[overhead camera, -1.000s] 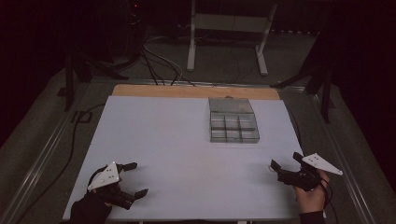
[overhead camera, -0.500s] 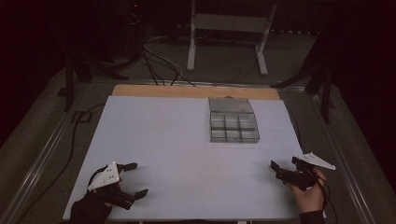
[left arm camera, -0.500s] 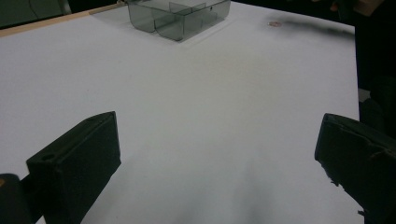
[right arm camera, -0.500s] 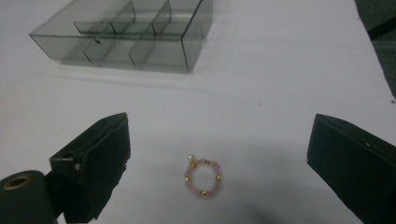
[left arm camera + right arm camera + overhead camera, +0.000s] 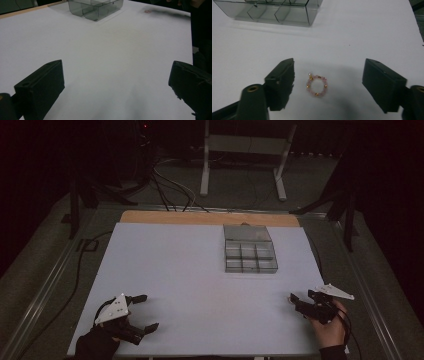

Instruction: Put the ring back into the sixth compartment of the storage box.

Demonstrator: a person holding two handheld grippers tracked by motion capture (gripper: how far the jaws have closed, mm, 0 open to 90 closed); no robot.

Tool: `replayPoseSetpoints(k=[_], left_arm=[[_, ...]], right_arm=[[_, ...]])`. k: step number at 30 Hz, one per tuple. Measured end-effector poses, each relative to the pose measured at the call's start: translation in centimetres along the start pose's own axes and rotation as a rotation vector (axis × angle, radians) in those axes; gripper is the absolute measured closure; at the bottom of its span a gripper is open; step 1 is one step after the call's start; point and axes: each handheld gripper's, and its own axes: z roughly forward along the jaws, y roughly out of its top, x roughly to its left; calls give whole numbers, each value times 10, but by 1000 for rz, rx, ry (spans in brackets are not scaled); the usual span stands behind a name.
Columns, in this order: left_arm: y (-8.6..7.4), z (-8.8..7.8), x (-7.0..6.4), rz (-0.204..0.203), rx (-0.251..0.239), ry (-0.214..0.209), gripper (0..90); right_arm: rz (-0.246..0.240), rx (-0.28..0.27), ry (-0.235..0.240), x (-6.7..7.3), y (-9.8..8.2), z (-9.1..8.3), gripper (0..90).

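A small ring of pink and gold beads lies flat on the white table, near its right front corner. My right gripper is low over the table with one jaw on each side of the bead ring. Its jaws have just been closing, but a gap remains on both sides and the pads do not touch the beads. A hand holds it at the lower right of the high view. At the front left, my left gripper rests open, nothing between its fingers.
A clear plastic box divided into several compartments stands at the back right of the table; it also shows in the right gripper view. A wooden strip runs along the far edge. Cables and stand legs lie on the floor beyond.
The right gripper's jaws have narrowed around the bead ring, and the hand has edged slightly left. The left gripper has not moved.
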Motion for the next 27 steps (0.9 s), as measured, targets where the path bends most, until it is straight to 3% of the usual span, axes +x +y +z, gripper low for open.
replayPoseSetpoints(k=[16,27], left_arm=[[0,1,0,2,3,-2,10],[0,1,0,1,8,-2,10]], right_arm=[[-45,70,-47,4,0,6,545],[-67,116,-43,7,0,14,651]])
